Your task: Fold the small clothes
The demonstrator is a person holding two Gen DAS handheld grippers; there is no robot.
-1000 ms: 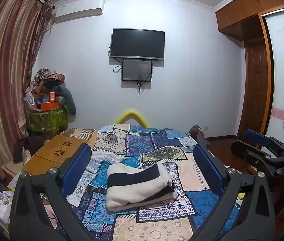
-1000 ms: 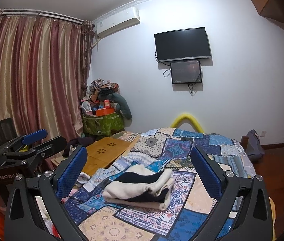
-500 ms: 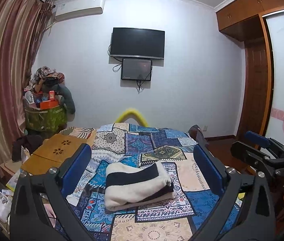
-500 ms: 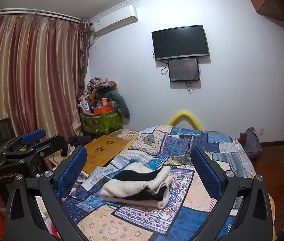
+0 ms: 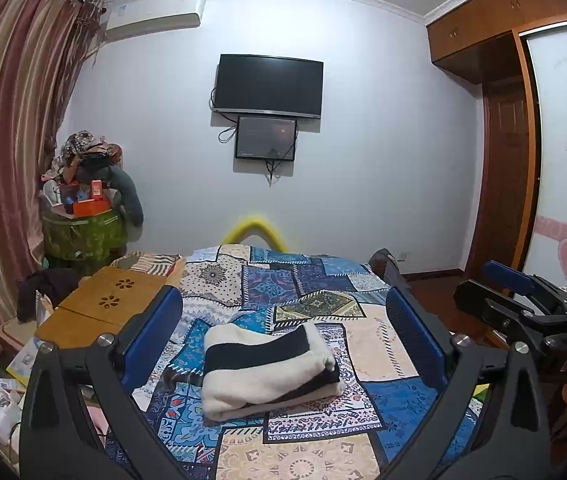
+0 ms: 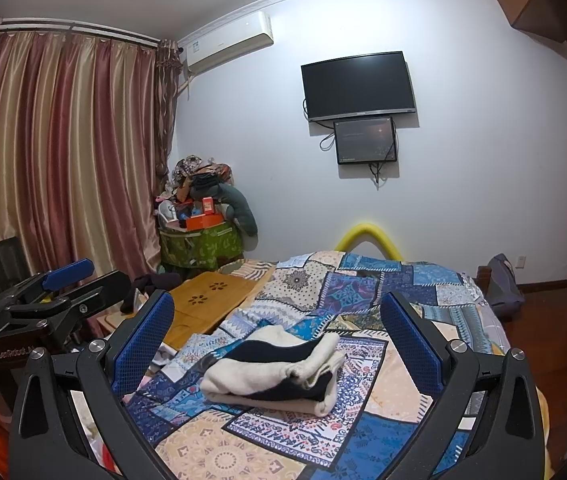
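A folded cream and black fleece garment (image 5: 267, 368) lies on the patchwork bedspread (image 5: 315, 280), a compact bundle with the fold edges to the right. It also shows in the right wrist view (image 6: 279, 372). My left gripper (image 5: 283, 324) is open and empty, held above and short of the bundle. My right gripper (image 6: 277, 328) is open and empty, also held back from it. Each gripper shows at the edge of the other's view: the right one (image 5: 523, 308) and the left one (image 6: 55, 292).
A low wooden table (image 5: 111, 304) stands left of the bed. A green bin piled with clutter (image 5: 83, 220) stands in the corner by the curtain (image 6: 59, 160). A wardrobe and door (image 5: 511, 152) are on the right. A dark bag (image 6: 501, 284) sits at the bed's far right.
Both views have drifted slightly; the garment sits a little lower and nearer in frame. Both grippers stay open and empty. The garment has not moved on the bed.
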